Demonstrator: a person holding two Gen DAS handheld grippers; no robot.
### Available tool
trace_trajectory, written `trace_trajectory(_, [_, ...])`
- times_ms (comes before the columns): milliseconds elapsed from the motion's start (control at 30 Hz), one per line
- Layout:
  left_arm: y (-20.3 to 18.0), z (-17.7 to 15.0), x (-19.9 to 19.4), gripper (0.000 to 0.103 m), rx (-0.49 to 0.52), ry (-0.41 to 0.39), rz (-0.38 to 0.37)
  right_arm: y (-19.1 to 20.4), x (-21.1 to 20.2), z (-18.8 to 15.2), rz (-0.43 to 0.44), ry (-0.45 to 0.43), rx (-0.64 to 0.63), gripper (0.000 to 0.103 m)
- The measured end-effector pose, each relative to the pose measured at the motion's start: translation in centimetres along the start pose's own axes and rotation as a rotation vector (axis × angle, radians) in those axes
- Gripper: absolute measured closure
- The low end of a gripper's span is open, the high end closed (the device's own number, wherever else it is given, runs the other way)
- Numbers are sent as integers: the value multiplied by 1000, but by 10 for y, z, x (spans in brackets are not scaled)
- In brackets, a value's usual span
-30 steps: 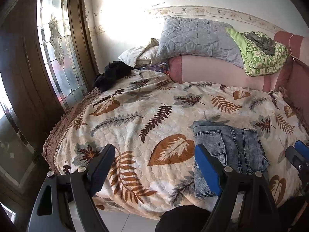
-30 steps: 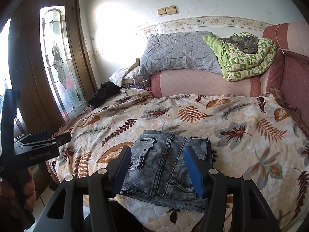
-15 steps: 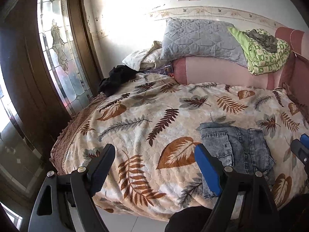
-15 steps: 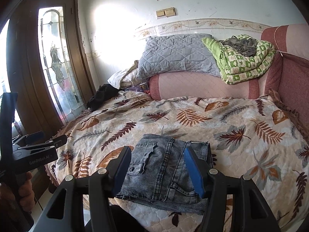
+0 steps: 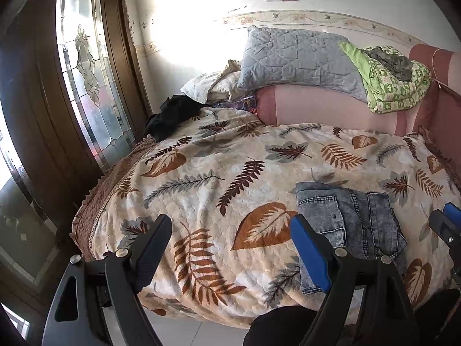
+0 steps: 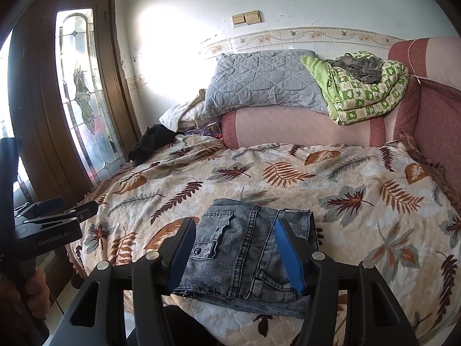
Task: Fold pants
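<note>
The folded grey jeans [image 6: 247, 248] lay on the leaf-print bedspread [image 6: 331, 190] near its front edge. The right gripper [image 6: 234, 255] hovered over them, jaws apart and empty. The left gripper [image 5: 230, 253], likewise spread, hung beside them.

A cream quilted bedspread [image 6: 360, 178] is printed with rust, maroon and grey leaves. On it, folded grey acid-washed denim pants [image 6: 247, 248] are seen. Behind the bedspread, a grey quilted pillow [image 6: 259, 83] and a green-and-white patterned blanket [image 6: 366, 95] are set on a pink-and-rose headboard [image 6: 288, 127].
</note>
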State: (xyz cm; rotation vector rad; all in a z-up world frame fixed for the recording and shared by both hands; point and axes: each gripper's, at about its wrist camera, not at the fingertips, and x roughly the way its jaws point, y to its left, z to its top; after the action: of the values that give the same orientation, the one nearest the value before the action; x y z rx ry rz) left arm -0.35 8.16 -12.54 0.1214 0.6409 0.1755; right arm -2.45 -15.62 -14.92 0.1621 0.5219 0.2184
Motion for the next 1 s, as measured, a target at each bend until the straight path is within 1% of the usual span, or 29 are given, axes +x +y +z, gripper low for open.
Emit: trace_trajectory(1000, [5, -2, 3, 18, -11, 12, -11, 12, 4, -4, 13, 17, -18, 42])
